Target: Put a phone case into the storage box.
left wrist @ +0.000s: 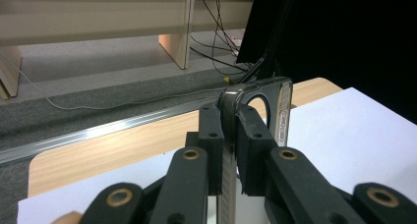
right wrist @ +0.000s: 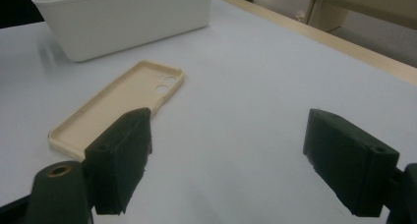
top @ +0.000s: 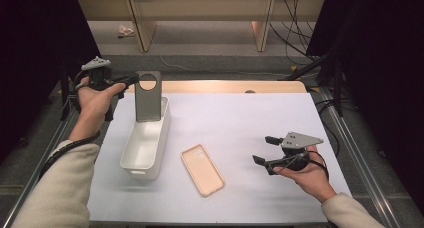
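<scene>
White-covered bench (top: 240,123) w/ long white plastic bin (top: 145,143) at left. Left gripper (top: 131,80) clamps dark grey phone case w/ round cutout (top: 148,95), held upright over bin's far end. Beige phone case (top: 202,169) lies flat beside bin. Right gripper (top: 264,149), jaws wide apart, holds nothing.

Your right gripper (right wrist: 228,160) hangs just above the white sheet (right wrist: 255,86) with its two black jaws standing wide apart and nothing between them; past your left-hand jaw a beige phone case (right wrist: 118,103) lies open side up, camera holes at its far end; beyond it stands a white bin (right wrist: 123,17); a wooden table edge (right wrist: 334,42) runs along the sheet's far side.
</scene>
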A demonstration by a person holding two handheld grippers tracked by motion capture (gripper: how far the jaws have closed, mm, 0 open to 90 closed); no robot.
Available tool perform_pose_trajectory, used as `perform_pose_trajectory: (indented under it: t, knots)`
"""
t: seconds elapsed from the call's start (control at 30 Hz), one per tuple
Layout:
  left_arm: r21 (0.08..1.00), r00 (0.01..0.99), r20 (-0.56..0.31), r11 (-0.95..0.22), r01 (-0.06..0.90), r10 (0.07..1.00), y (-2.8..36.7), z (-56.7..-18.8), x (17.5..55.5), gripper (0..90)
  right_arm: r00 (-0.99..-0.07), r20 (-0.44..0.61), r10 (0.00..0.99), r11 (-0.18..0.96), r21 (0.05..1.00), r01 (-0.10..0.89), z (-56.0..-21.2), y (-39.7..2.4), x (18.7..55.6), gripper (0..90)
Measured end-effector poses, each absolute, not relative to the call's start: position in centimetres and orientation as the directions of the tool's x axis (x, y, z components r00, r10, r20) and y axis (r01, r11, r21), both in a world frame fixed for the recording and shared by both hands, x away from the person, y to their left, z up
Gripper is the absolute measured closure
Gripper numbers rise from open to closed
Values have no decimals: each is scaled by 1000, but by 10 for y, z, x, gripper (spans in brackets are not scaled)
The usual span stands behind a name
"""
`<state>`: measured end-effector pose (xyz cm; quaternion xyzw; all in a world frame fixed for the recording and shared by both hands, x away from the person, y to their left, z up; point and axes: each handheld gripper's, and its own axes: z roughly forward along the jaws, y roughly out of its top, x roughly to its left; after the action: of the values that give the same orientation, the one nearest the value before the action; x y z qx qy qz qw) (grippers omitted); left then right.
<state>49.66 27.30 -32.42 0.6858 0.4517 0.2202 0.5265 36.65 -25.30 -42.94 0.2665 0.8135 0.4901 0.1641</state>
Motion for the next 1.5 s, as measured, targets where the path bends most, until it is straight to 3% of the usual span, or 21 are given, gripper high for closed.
perform_pose_trajectory:
  t: [1.5]
  knots:
    - [917, 483, -131, -79, 391, 866, 269, -339, 522, 820, -801, 10, 599, 368, 885, 286, -431, -253, 367, 161]
